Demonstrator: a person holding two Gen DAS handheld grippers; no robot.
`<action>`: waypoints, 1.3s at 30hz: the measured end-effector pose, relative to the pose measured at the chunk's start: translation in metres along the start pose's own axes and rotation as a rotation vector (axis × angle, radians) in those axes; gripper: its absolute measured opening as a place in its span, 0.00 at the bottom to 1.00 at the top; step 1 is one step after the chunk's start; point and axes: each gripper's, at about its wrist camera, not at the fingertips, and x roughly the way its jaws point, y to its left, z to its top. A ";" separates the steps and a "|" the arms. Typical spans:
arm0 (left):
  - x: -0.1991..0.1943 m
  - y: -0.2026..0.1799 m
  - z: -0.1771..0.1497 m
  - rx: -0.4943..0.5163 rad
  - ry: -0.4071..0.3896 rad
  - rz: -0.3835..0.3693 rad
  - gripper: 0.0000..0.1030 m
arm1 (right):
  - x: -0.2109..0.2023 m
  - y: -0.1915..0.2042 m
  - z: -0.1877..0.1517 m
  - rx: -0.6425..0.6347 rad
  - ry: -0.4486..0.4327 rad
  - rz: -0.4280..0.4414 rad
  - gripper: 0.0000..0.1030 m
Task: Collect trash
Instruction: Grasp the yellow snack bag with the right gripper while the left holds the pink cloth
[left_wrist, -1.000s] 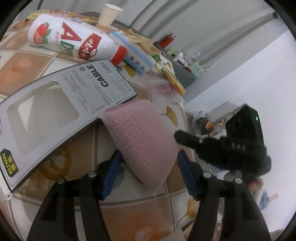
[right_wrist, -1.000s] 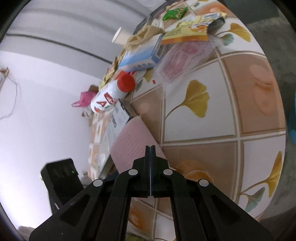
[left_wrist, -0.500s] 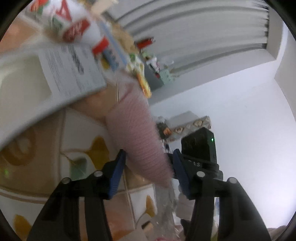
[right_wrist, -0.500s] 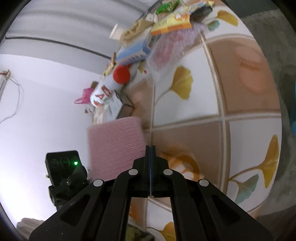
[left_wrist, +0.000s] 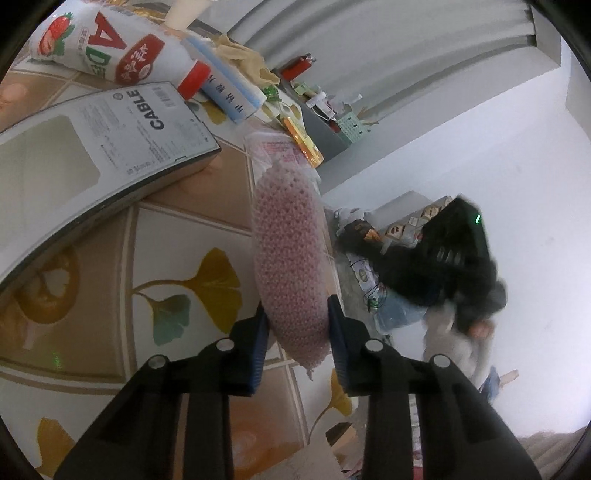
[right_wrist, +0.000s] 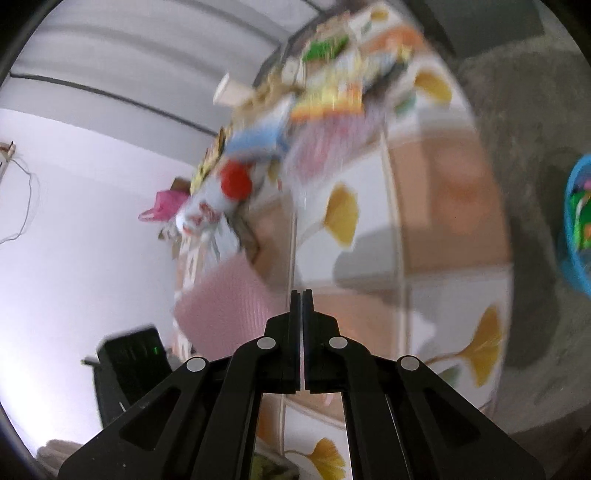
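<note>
Bin (right_wrist: 576, 236): wrappers inside | left fingers (left_wrist: 258, 332) closing on pink pad (left_wrist: 291, 258) | right fingers (right_wrist: 295, 306) together

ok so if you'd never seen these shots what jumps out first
The pink knitted pouch standing on edge between the blue pads of the left hand-held gripper, whose jaws are closing on it. Behind it, at the left wrist view's upper left, a strawberry drink bottle with a red cap lies beside a white CABLE box on the ginkgo-leaf tabletop.
</note>
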 end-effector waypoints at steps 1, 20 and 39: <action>0.000 -0.001 0.000 0.017 -0.002 0.008 0.28 | -0.005 0.001 0.006 0.003 -0.018 -0.005 0.08; -0.002 0.010 0.001 0.038 0.002 -0.003 0.28 | 0.030 -0.036 0.144 0.276 -0.026 -0.232 0.29; -0.007 0.012 0.001 0.039 -0.027 0.000 0.28 | 0.003 -0.016 0.150 0.274 -0.133 -0.073 0.00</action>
